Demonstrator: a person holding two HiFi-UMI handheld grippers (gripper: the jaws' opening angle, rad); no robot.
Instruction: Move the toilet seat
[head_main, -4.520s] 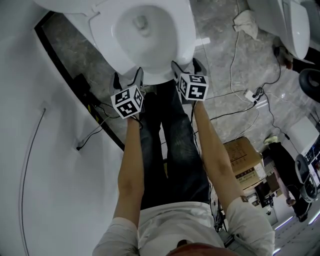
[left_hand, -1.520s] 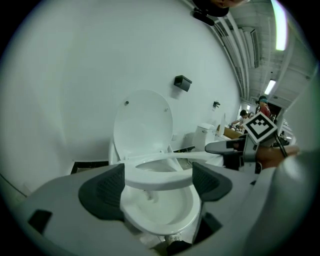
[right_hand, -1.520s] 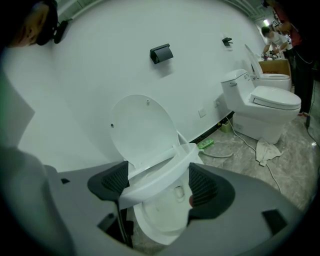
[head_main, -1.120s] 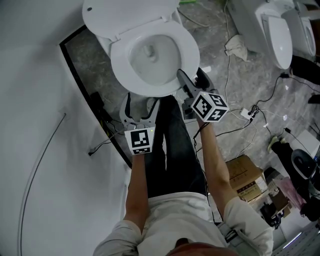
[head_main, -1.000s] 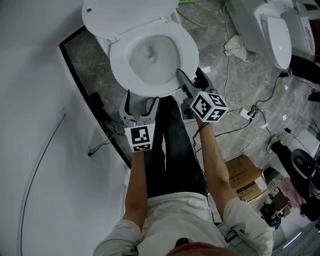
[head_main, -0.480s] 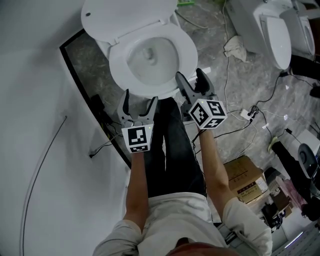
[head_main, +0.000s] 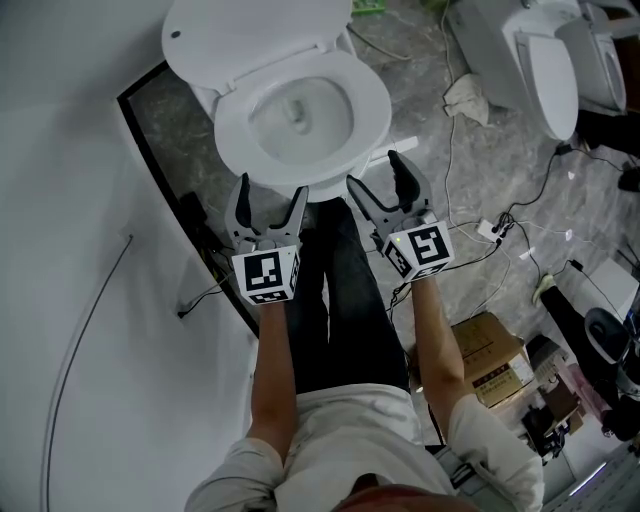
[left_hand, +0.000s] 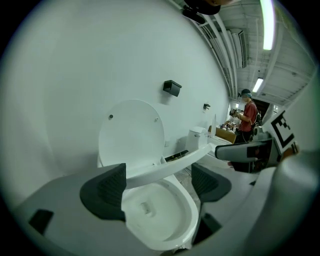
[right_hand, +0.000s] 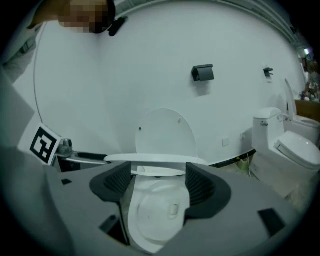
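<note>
The white toilet seat (head_main: 376, 98) rings the bowl (head_main: 300, 115), with the lid (head_main: 250, 35) standing up behind it. In the gripper views the seat (left_hand: 165, 167) (right_hand: 155, 160) shows edge-on as a thin white band above the bowl (left_hand: 155, 220) (right_hand: 160, 215), so it appears partly lifted. My left gripper (head_main: 270, 192) (left_hand: 156, 186) is open just in front of the front rim. My right gripper (head_main: 375, 172) (right_hand: 157, 184) is open at the rim's front right. Neither is closed on the seat.
A curved white wall (head_main: 80, 300) runs along the left. A second toilet (head_main: 545, 60) stands at the right, with a rag (head_main: 465, 100), cables (head_main: 470, 150) and a cardboard box (head_main: 490, 330) on the marble floor. The person's legs stand before the bowl. Another person (left_hand: 247, 120) is far off.
Both grippers have drawn back a little from the toilet toward the person. The right gripper has come away from the seat's front-right rim. Both stay open.
</note>
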